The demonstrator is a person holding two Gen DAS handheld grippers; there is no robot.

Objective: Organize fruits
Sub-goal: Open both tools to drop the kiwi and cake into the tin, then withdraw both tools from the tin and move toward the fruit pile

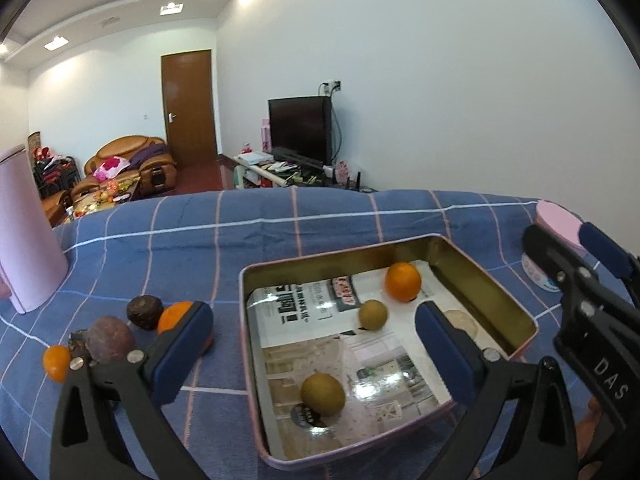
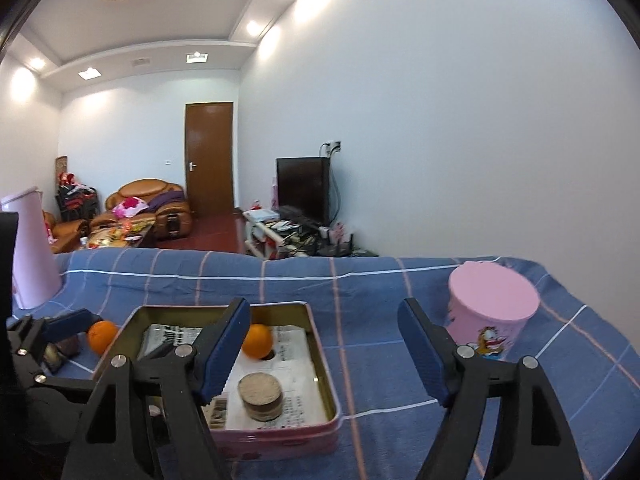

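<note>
Left gripper (image 1: 314, 344): jaws wide apart, holding nothing, hovering over the near-left part of the tin tray (image 1: 500, 280). Right gripper (image 2: 322, 348): also spread wide, nothing held, over the tray's right edge and the blue plaid cloth (image 2: 380, 360).

Inside the tray, on printed paper lining: one orange (image 1: 403, 281) at the far side, one small brown-green fruit (image 1: 373, 314) just in front of it, a bigger brown-green fruit (image 1: 323, 394) near the front. A short round stack-like item (image 2: 260, 396) sits in the tray's near-right area in the right wrist view; can't tell what it is.

Outside the tray, to the left on the cloth: two dark purple-brown fruits (image 1: 145, 312), an orange (image 1: 176, 316) partly behind the left finger, and a small orange (image 1: 57, 363) at the far left.

Pink round tin (image 2: 492, 312) stands to the right of the tray, well apart. Pink tall container (image 1: 28, 232) at the cloth's left edge.
</note>
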